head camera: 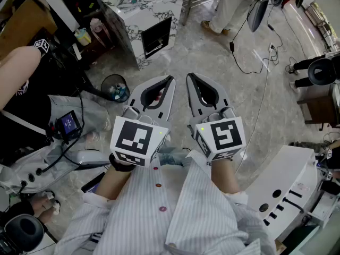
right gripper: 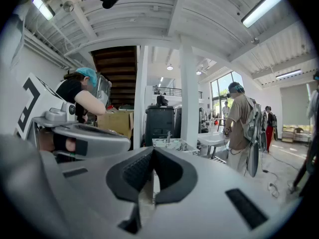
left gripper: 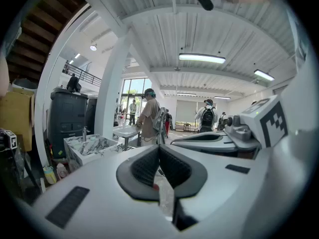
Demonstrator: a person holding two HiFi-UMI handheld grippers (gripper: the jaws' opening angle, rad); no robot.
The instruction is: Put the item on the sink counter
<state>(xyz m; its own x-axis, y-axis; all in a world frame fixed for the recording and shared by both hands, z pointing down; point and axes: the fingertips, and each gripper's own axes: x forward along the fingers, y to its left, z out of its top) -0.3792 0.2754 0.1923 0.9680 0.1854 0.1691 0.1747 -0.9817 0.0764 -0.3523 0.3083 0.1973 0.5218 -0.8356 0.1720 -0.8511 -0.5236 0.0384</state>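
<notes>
- Marble veining marks the sink unit point(head camera: 125, 28) straight ahead across the floor. Its top is the surface the item must end on, and it is well apart from the person.
- The left hand-held gripper point(head camera: 170, 79) has its jaws brought together at the tips with nothing between them. The right hand-held gripper point(head camera: 188, 76) is the same, closed and empty. The two are held side by side, pointing roughly level.
- No item is in either grip, and from where I stand I cannot tell which thing in the room is meant. So the step in hand looks like finding and approaching it.
- To do that well, I would pick the item out first. Then spread one pair of jaws wide before reaching, so the pads do not knock it.
- A dark waste bin point(head camera: 114, 87) stands between the person and the unit, and a cable point(head camera: 255, 62) trails over the floor to the right. It looks wise to walk clear of both.
- Once the item is gripped, it should be carried level and set well inside the surface's edge.
</notes>
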